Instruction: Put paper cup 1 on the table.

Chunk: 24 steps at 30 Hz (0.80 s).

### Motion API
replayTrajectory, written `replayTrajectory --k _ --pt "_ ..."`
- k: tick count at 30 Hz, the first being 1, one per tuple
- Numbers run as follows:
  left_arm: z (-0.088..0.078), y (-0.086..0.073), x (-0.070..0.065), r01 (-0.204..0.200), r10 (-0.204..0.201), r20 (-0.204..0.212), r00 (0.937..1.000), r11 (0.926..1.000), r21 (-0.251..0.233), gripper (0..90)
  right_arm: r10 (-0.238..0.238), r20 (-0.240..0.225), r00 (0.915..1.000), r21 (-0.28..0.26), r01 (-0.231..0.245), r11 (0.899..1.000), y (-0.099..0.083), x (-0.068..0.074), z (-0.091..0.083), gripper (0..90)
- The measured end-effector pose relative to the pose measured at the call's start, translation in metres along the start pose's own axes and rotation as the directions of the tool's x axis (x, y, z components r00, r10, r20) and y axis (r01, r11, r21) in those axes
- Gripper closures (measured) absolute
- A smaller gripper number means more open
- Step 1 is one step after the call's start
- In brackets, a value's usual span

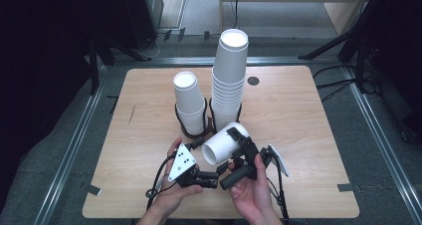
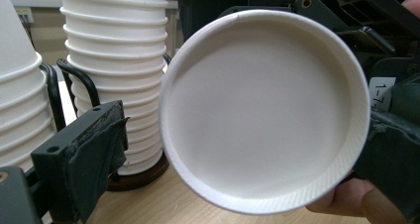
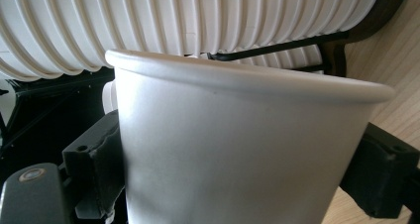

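High view: we have the right gripper (image 1: 239, 148) clamped on a single paper cup (image 1: 224, 143) lying sideways before the stacks (image 1: 229, 80), left gripper (image 1: 201, 177) jaws apart; next, probably stacking it.

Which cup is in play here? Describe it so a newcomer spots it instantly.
On the wooden table, two stacks of white paper cups stand upside down in black wire holders. In front of them, the single cup sits gripped in the right tongs. It alone lies sideways, off the table, mouth open toward the camera.
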<state>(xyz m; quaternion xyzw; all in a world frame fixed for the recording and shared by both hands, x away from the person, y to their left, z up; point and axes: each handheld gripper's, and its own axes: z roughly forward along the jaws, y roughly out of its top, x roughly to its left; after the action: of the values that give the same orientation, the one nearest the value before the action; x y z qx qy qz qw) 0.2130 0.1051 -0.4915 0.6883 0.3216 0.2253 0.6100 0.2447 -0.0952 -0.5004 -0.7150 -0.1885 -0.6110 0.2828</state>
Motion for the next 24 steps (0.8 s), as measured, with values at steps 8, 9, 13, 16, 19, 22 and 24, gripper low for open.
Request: replayTrajectory --k 8,9,13,16,19,22,24 --pt "-0.001 0.001 0.001 0.001 -0.001 0.004 1.0 1.0 0.002 0.0 -0.005 -0.001 1.0 -0.005 0.005 1.0 0.004 0.001 -0.002 11.7" --pt "-0.001 0.001 0.001 0.002 -0.002 0.005 1.0 1.0 0.001 0.0 -0.005 -0.004 1.0 -0.01 0.005 1.0 0.005 0.001 -0.001 11.7" --pt "-0.001 0.001 0.001 0.005 -0.005 0.007 1.0 1.0 -0.001 0.0 -0.005 -0.006 1.0 -0.015 0.005 1.0 0.007 0.002 -0.002 11.7" --pt "-0.001 0.001 0.0 0.005 -0.005 0.01 0.9999 1.0 0.002 0.0 -0.018 -0.004 0.9998 -0.017 0.018 1.0 0.009 0.003 -0.003 11.7" --pt "-0.001 0.001 0.0 0.002 -0.002 0.013 0.9999 1.0 0.003 0.0 -0.017 -0.005 0.9998 -0.022 0.017 1.0 0.011 0.004 -0.004 11.7" --pt "-0.001 0.001 0.0 0.002 -0.002 0.014 0.9999 1.0 0.002 0.0 -0.022 -0.007 0.9997 -0.026 0.022 0.999 0.013 0.005 -0.004 11.7" --pt "-0.001 0.001 0.0 0.004 -0.004 0.013 0.9999 1.0 0.001 0.0 -0.027 -0.011 0.9996 -0.033 0.026 0.999 0.015 0.006 -0.005 11.7"
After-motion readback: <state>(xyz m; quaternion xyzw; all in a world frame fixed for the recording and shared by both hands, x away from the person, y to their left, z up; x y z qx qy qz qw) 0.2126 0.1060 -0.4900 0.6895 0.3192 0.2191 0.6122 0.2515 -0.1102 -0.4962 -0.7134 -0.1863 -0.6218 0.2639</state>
